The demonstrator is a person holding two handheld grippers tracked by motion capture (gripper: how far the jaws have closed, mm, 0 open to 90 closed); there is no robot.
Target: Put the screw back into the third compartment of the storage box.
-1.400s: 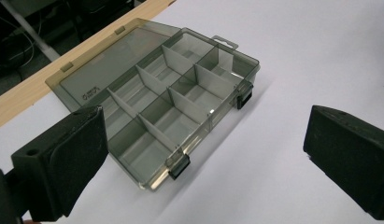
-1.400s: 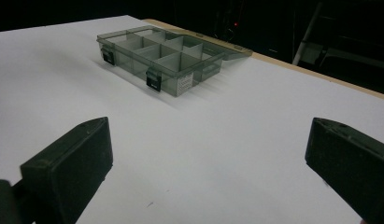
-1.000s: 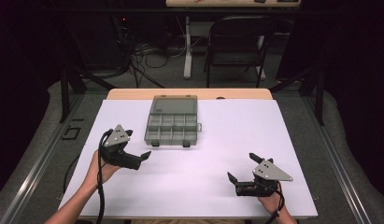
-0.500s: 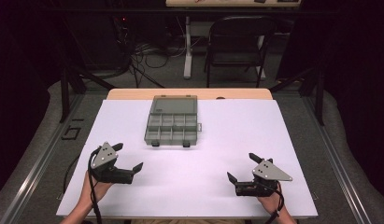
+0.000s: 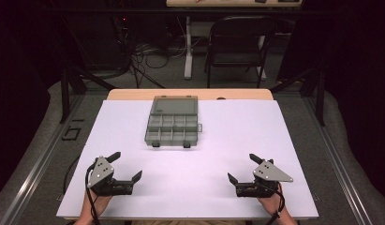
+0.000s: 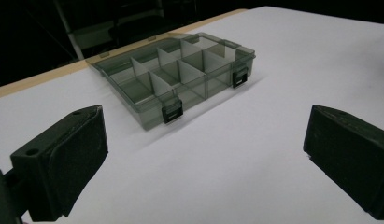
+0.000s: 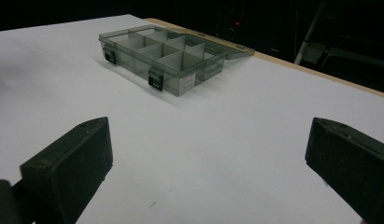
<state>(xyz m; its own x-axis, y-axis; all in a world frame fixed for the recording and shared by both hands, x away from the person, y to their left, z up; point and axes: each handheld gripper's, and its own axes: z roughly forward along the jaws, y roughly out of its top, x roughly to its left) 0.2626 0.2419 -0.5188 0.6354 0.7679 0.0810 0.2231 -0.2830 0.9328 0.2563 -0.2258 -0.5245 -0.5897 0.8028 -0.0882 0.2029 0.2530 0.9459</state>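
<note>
A clear grey compartment box (image 5: 173, 124) lies on the white table top (image 5: 237, 136) toward the back middle, its lid folded open behind it and its compartments bare. It has two black latches on its near side. In the left gripper view the compartment box (image 6: 180, 79) sits ahead and slightly left; in the right gripper view the compartment box (image 7: 166, 53) sits ahead to the left. My left gripper (image 5: 126, 166) rests at the table's front left, open with nothing between its jaws. My right gripper (image 5: 244, 168) rests at the front right, open too.
A strip of bare wood table edge (image 5: 134, 93) shows behind the white sheet. Beyond the table stand a black folding chair (image 5: 237, 51) and a tangle of cables (image 5: 138, 56) on the floor. Dark drapes close off both sides.
My left gripper has drawn back toward the front left edge and come down to the table. The right gripper has stayed put.
</note>
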